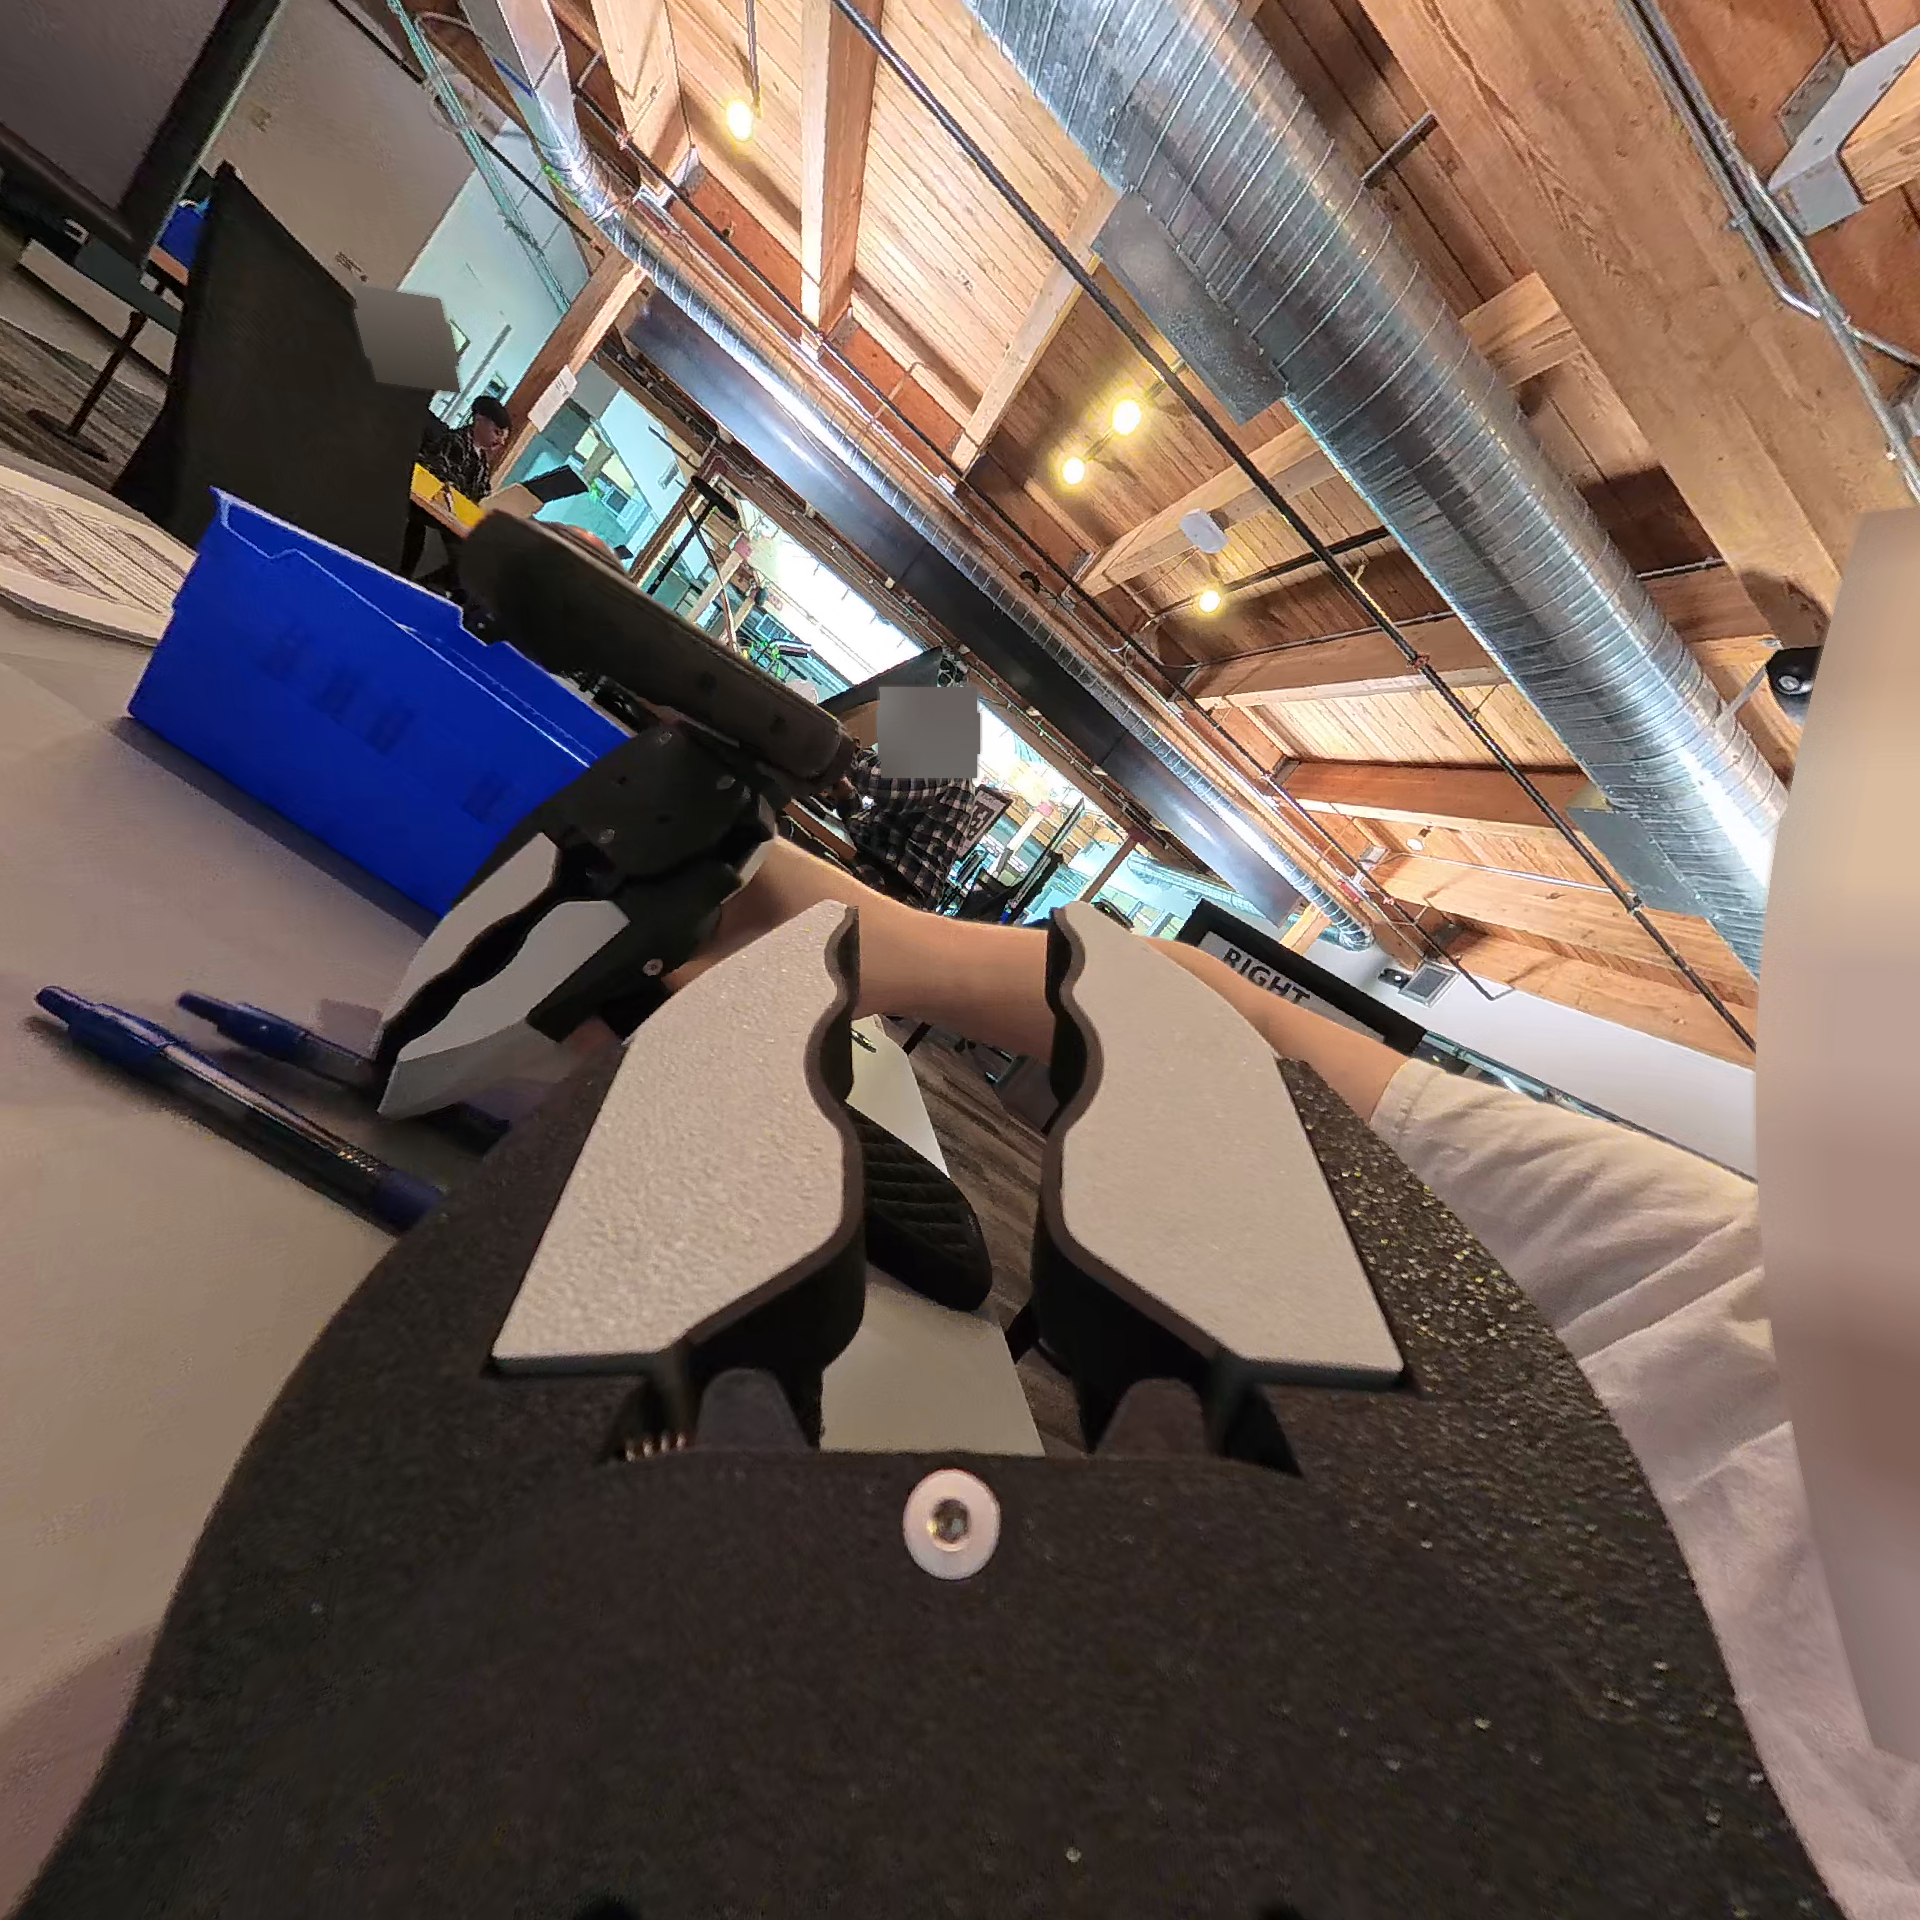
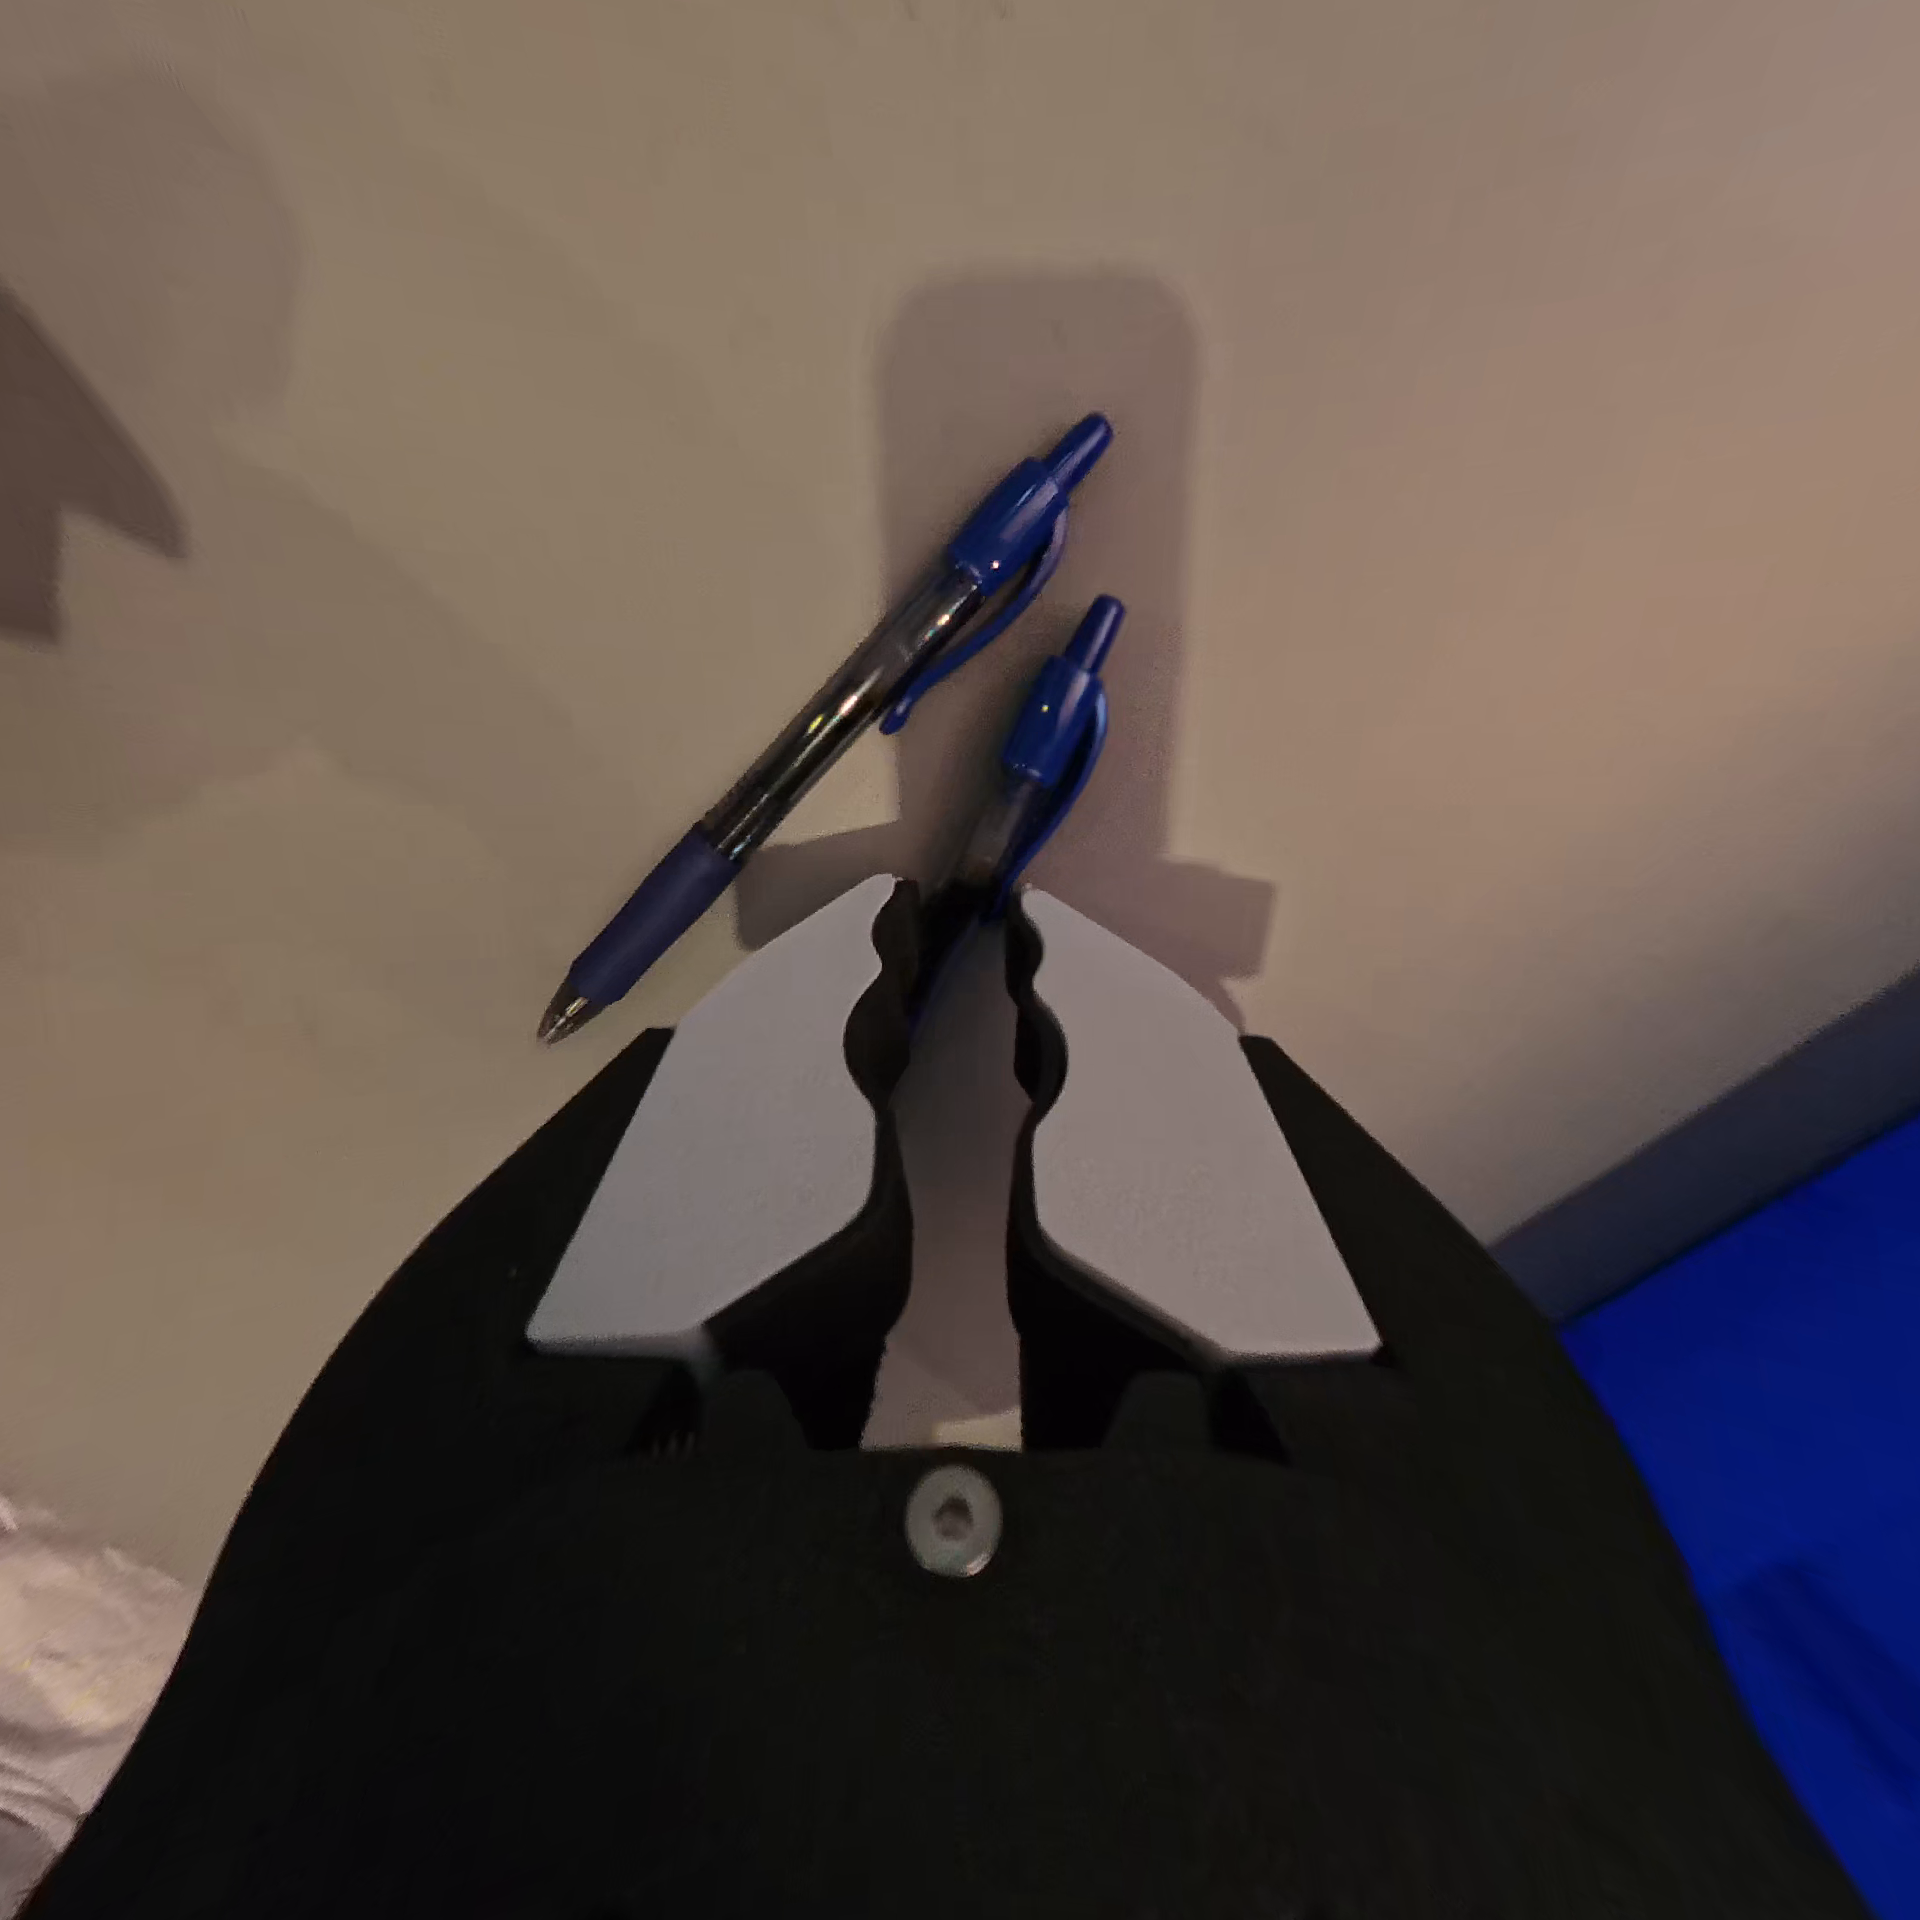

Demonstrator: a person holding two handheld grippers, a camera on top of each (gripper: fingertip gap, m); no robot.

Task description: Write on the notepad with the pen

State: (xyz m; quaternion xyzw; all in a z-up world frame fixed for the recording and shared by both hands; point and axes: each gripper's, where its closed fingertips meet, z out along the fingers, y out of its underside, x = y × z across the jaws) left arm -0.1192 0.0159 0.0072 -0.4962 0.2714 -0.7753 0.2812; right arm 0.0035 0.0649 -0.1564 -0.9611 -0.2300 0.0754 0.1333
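Observation:
Two blue click pens are on the pale table (image 2: 468, 364). My right gripper (image 2: 961, 899) points down at the table and is shut on one pen (image 2: 1055, 727). The pen's clip end sticks out beyond the fingertips and its tip end is hidden between the fingers. The other pen (image 2: 831, 727) lies free just to its left. In the left wrist view the right gripper (image 1: 436, 1081) shows with its tips on the table over the held pen (image 1: 260, 1029), beside the free pen (image 1: 229, 1101). My left gripper (image 1: 951, 925) is open and empty, tilted up toward the ceiling.
A blue plastic bin (image 1: 343, 696) stands on the table behind the right gripper; its edge shows in the right wrist view (image 2: 1714, 1403). A white printed pad or sheet (image 1: 73, 561) lies at the far left. A person's forearm and white sleeve (image 1: 1558, 1195) cross behind my left fingers. The left gripper's tips are roughly 20 cm from the right gripper's.

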